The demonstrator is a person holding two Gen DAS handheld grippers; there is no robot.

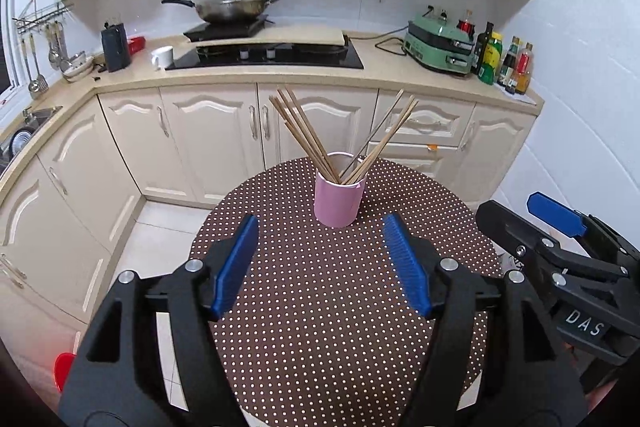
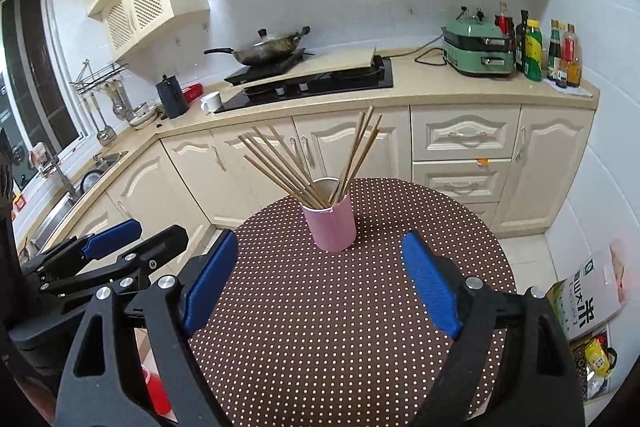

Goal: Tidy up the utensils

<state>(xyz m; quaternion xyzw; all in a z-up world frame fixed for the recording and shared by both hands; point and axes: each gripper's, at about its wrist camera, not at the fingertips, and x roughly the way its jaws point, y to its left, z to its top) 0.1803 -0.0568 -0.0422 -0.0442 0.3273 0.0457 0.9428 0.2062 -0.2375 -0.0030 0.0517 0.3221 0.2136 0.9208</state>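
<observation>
**Chopsticks in the cup, both hand-held grippers free**

We judge the sorting done or nearly so; our left hand-held gripper (image 1: 320,259) stands wide open and empty; the chopsticks (image 1: 308,135) lean in two fans inside the pink cup (image 1: 339,201), upright near the far edge of the round worktop (image 1: 320,327); our right hand-held gripper (image 2: 320,283) gapes empty too; next we need only back off, minding that rim.

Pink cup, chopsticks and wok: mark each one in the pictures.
pink cup (image 1: 339,201): left wrist view, front wall of the cup.
chopsticks (image 2: 280,173): right wrist view, shafts of the left-leaning bundle.
wok (image 1: 230,9): left wrist view, side of the bowl.
</observation>
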